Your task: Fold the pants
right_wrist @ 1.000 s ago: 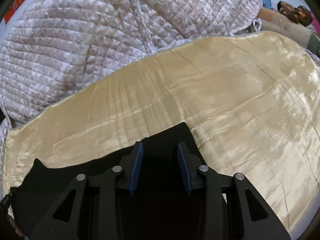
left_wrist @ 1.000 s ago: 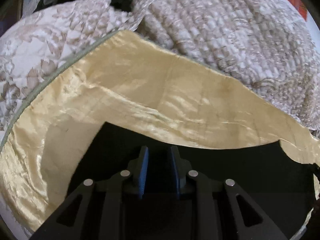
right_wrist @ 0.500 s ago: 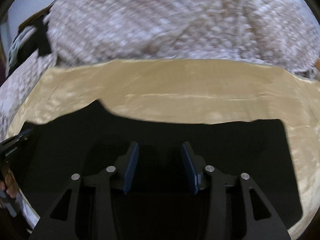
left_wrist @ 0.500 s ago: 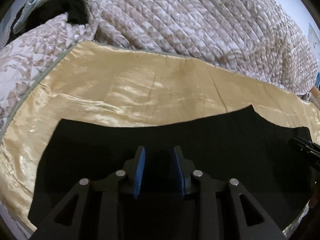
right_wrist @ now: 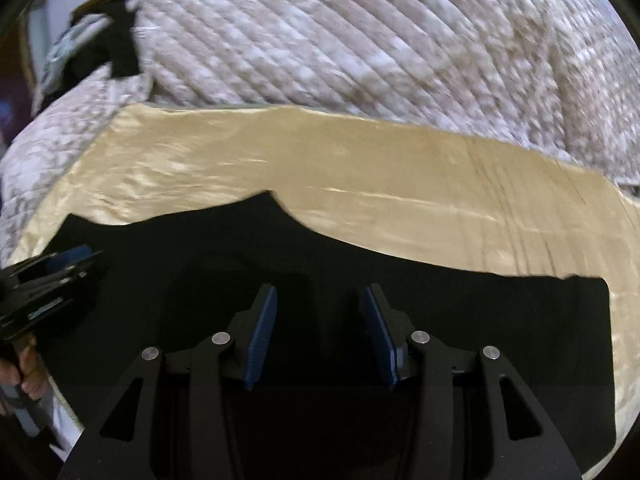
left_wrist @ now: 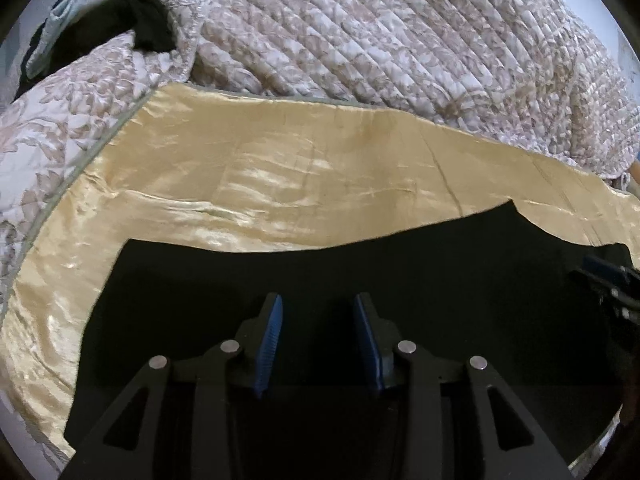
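Observation:
The black pants (left_wrist: 420,276) lie spread flat on a shiny golden cloth (left_wrist: 280,168). My left gripper (left_wrist: 319,314) hovers over their left part, its jaws opening, the pads apart and pressing on nothing. In the right wrist view the pants (right_wrist: 500,320) run from edge to edge, with a pointed bump (right_wrist: 268,200) on their far edge. My right gripper (right_wrist: 318,300) stands open above their middle, gripping nothing. Each gripper shows in the other's view: the right one (left_wrist: 608,284) at the pants' right end, the left one (right_wrist: 52,276) at the left end.
A quilted beige and white bedspread (left_wrist: 400,40) is heaped behind the golden cloth (right_wrist: 360,160). Dark and pale blue clothes (left_wrist: 148,28) lie at the far left corner. A person's hand (right_wrist: 22,368) holds the left gripper's handle.
Both pairs of jaws have widened. The right gripper's view has swung left, from the pants' right end to their whole length. The pants now lie flatter and wider in the left view.

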Demonstrator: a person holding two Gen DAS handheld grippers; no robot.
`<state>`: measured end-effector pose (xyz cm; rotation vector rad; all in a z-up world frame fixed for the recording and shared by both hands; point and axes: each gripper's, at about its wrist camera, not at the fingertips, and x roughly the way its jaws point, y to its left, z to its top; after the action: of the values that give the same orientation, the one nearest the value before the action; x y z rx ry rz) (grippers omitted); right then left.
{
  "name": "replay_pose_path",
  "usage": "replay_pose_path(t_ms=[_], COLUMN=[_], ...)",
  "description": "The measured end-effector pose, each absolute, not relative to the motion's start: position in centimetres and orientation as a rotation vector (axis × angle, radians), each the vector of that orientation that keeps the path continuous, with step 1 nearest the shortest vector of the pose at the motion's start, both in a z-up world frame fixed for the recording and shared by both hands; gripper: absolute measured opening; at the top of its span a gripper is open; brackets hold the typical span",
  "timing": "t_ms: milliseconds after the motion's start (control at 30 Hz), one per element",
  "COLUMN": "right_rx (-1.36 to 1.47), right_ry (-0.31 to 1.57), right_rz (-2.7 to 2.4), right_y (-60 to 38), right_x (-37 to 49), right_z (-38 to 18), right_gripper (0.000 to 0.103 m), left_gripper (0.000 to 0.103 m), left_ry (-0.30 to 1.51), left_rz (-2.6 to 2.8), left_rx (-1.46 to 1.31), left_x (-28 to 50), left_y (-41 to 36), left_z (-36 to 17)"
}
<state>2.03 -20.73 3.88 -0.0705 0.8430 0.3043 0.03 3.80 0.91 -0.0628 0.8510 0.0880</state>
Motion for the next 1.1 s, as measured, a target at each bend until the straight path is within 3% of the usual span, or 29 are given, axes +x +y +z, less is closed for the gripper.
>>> replay_pose_path(t_ms=[233, 733, 933, 1100], right_rx=[-0.072, -0.037, -0.031, -0.017], right_ry=[0.928, 0.842, 0.879, 0.863], right_rz=[0.276, 0.210, 0.221, 0.222], right_y=[-20.5, -23.4, -23.3, -23.5], right_x=[3.1, 0.9, -1.1, -2.2], right_z=[1.9, 4.0, 2.2, 2.4], right_gripper=[0.046, 0.046, 0.046, 0.046], left_gripper=[0.040, 0.040, 0.040, 0.059], left_ry=[0.880, 0.829, 0.821, 0.810], left_rz=[0.178, 0.245, 0.229, 0.233], left_rx=[-0.087, -0.091, -0.126, -0.275], left_x=[0.6, -2.6, -4.1, -4.7], left_y=[6.1, 8.8, 11.7, 16.5], left_z=[0.1, 1.1, 1.1, 1.2])
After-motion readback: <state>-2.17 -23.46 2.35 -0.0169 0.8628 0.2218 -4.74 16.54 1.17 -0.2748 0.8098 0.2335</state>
